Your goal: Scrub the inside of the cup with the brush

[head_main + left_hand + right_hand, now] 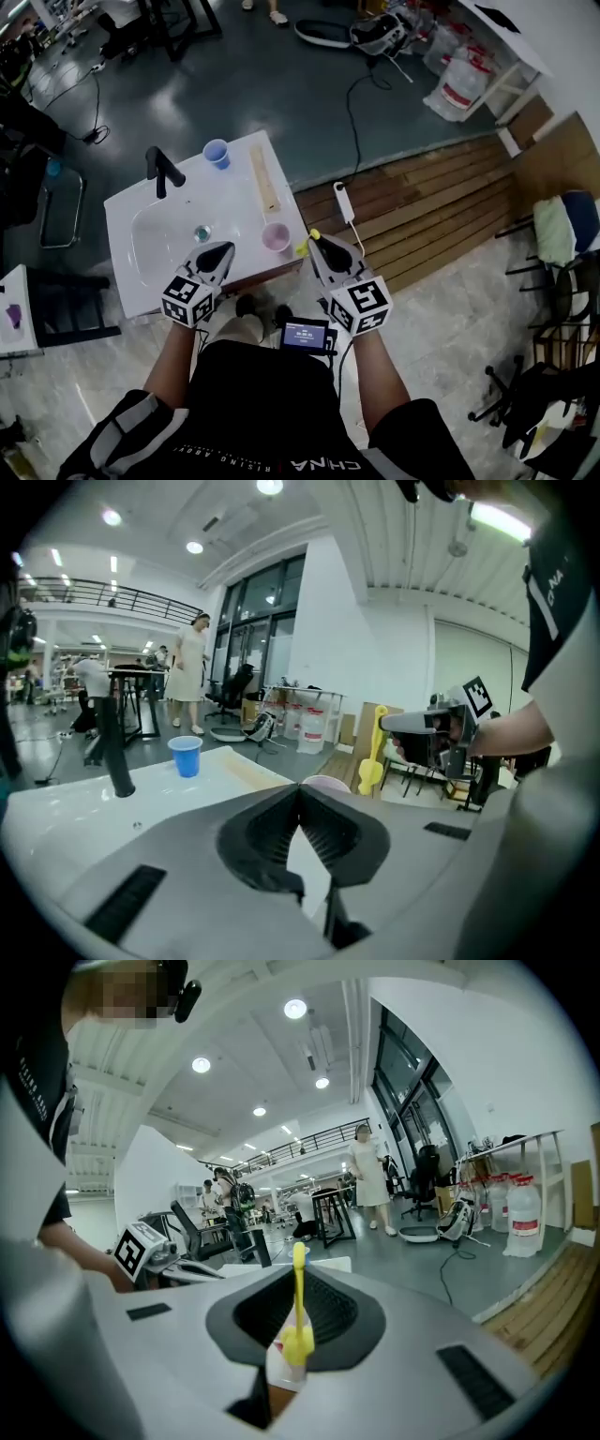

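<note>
Right gripper view: I'm clamping yellow brush (298,1342) in right gripper (298,1279); left gripper (300,791) jaws together, empty, needing opening to steady pink cup (276,238).

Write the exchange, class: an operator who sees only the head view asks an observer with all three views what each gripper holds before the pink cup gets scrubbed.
Operator: From above I can't make out the left jaws. Is anything in them?
Observer: No. The left gripper is shut, jaws together with nothing between them.
Operator: And the right one?
Observer: The right gripper is shut on the yellow brush, whose handle stands upright between the jaws.
</note>
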Motion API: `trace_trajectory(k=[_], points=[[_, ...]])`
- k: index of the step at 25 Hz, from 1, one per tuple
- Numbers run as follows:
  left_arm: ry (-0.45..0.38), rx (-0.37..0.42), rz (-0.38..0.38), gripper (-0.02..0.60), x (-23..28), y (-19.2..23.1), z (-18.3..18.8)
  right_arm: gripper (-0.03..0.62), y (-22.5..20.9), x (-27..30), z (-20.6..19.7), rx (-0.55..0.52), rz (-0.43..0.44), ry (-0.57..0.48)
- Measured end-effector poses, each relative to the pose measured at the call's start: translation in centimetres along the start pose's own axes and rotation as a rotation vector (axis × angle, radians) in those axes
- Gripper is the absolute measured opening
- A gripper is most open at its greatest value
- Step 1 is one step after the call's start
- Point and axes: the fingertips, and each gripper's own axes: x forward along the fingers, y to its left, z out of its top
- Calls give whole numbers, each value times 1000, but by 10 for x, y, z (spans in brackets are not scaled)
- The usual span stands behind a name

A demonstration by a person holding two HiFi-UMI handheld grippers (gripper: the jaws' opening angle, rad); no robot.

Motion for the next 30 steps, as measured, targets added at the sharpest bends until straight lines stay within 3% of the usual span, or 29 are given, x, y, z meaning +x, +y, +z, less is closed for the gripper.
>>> trace_trajectory(k=[5, 13, 30], points=[[-46, -87, 39, 3, -45, 3, -16, 40, 44, 8, 14, -13, 116, -32], [-88, -83, 99, 3, -129, 26, -41, 40, 149, 48, -4, -28, 265, 12], [-124, -71, 104, 3, -295, 6, -131, 40, 331, 45, -79, -103, 281, 149]])
